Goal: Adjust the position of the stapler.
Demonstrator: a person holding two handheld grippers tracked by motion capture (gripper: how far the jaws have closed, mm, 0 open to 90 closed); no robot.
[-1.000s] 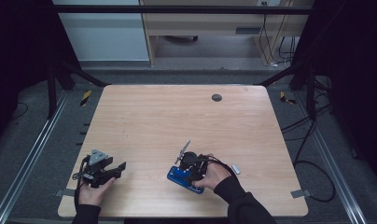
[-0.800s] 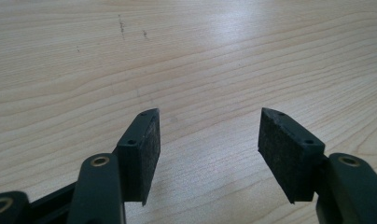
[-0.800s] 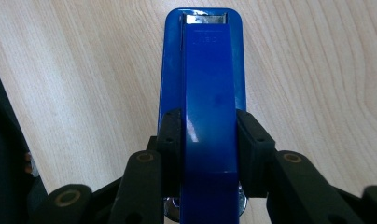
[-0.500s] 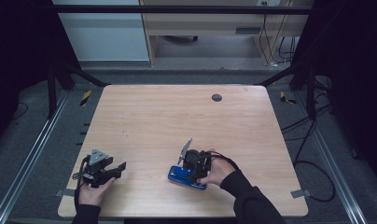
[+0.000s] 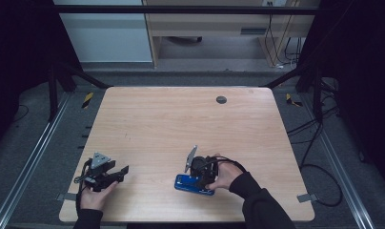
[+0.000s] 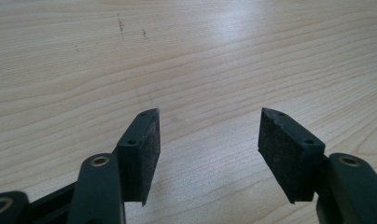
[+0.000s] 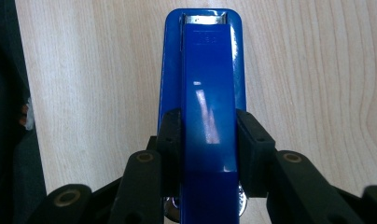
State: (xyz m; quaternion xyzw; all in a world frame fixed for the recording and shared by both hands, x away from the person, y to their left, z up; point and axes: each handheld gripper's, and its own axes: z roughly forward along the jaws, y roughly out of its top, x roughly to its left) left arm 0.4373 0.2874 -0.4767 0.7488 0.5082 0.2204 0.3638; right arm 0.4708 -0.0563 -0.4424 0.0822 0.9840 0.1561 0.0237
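Stapler, glossy blue plastic and metal (image 7: 209,112), at six o'clock on pale wooden tabletop (image 5: 181,124), clamped across its top arm by right gripper (image 7: 209,140). Likely rigid, fairly heavy, slick; best held mid-body, clear of sprung nose. Left gripper (image 6: 207,140) at seven o'clock, spread wide, empty.

The table (image 5: 181,124) is showing pale wood with wavy grain, a dark round spot (image 5: 221,99) lying at its 1 o'clock. The stapler (image 7: 207,107) is shining glossy blue, with a silver tip at 12 o'clock. Both grippers, left (image 6: 207,135) and right (image 7: 207,140), are showing matte black with brass-coloured rivets, the left's plate (image 5: 99,160) showing grey
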